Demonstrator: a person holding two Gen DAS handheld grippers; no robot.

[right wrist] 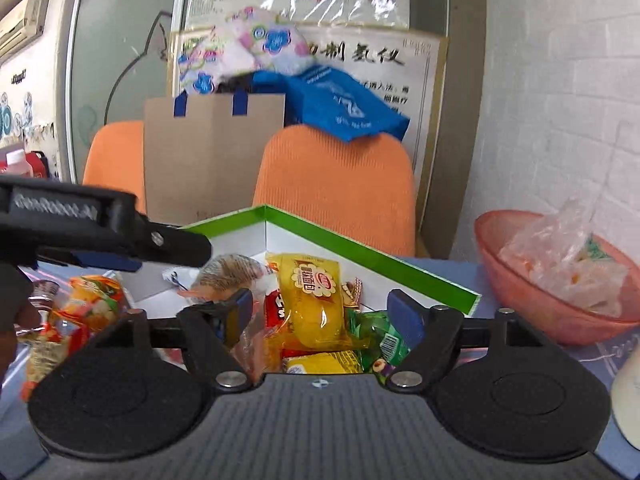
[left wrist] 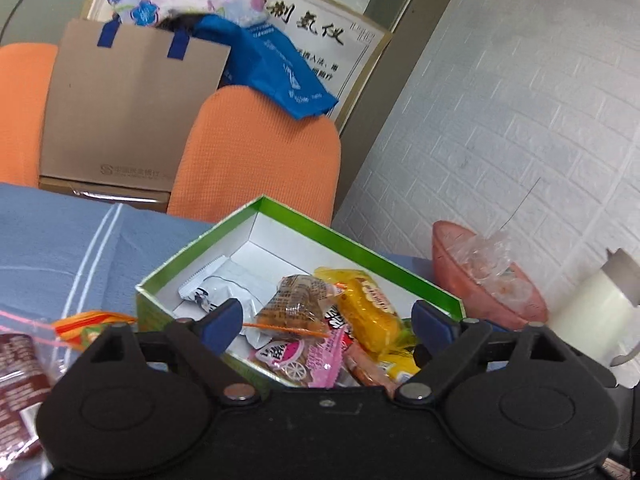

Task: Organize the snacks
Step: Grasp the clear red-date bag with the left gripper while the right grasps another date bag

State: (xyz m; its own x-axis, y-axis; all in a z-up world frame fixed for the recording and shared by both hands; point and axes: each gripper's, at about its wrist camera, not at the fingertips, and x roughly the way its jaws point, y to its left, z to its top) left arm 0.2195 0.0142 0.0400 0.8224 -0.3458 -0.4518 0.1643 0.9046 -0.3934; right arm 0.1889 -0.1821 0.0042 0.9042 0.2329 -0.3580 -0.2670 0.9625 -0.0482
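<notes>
A green box [left wrist: 360, 252] [right wrist: 360, 250] with a white inside stands open on the blue cloth. Several snack packets lie in it: a yellow one [left wrist: 368, 308] [right wrist: 316, 296], a brown cake one [left wrist: 294, 308] [right wrist: 232, 272], a white one [left wrist: 216, 290], a pink one [left wrist: 304, 360] and a green one [right wrist: 380, 336]. My left gripper [left wrist: 326, 322] hovers open over the box's near side, pads touching nothing. My right gripper [right wrist: 322, 312] is open too, above the yellow packet. Outside the box on the left lie an orange packet [left wrist: 92, 322] [right wrist: 94, 300] and a clear zip bag [left wrist: 20, 380].
A pink bowl [left wrist: 492, 284] [right wrist: 560, 280] of clear wrappers sits right of the box, a white roll [left wrist: 596, 308] beside it. Behind the table are two orange chairs [left wrist: 256, 152] [right wrist: 336, 184], a brown paper bag [left wrist: 128, 112] and a blue bag [left wrist: 280, 68]. A white wall closes the right.
</notes>
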